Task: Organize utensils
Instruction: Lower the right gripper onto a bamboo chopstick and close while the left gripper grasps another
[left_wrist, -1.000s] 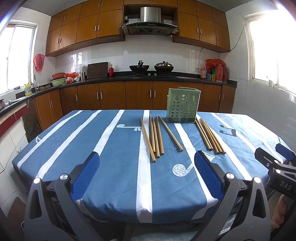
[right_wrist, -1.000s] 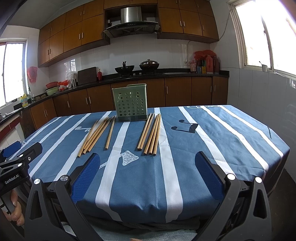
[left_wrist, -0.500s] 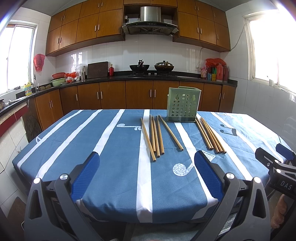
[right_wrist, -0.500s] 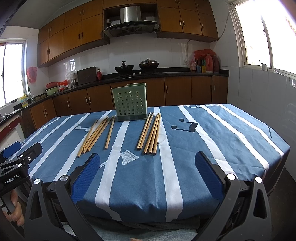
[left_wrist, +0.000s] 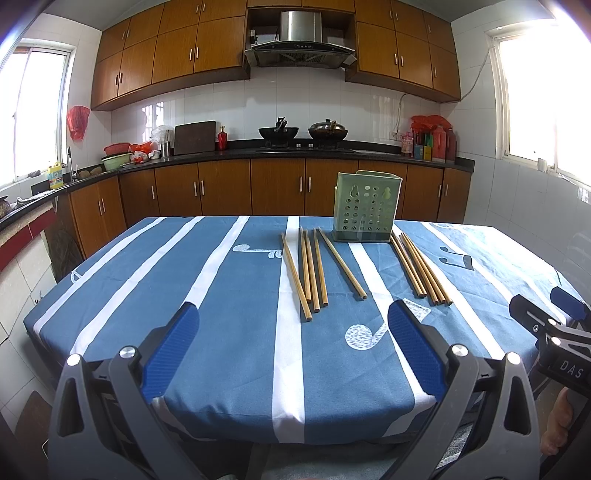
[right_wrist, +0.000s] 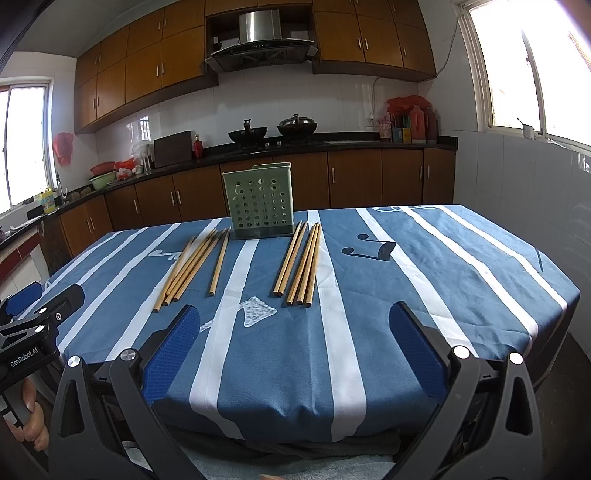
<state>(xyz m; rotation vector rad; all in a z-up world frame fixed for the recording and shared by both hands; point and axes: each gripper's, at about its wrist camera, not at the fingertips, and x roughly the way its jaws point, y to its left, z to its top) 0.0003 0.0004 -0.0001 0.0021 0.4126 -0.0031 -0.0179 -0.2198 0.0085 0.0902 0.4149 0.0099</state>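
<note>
Two groups of wooden chopsticks lie on a blue striped tablecloth (left_wrist: 184, 295). The left group (left_wrist: 310, 273) and the right group (left_wrist: 421, 269) flank a green perforated utensil holder (left_wrist: 365, 206) standing upright at the table's far side. In the right wrist view the same holder (right_wrist: 260, 201) stands behind the left group (right_wrist: 192, 262) and the right group (right_wrist: 301, 264). My left gripper (left_wrist: 291, 347) is open and empty at the near table edge. My right gripper (right_wrist: 295, 347) is open and empty, also at the near edge. Each gripper shows at the other view's side.
The table (right_wrist: 461, 266) sits in a kitchen. Wooden cabinets and a dark counter (left_wrist: 258, 155) with pots and bottles run behind it. A white tiled wall (right_wrist: 517, 177) stands on the right. The cloth hangs over the near edge.
</note>
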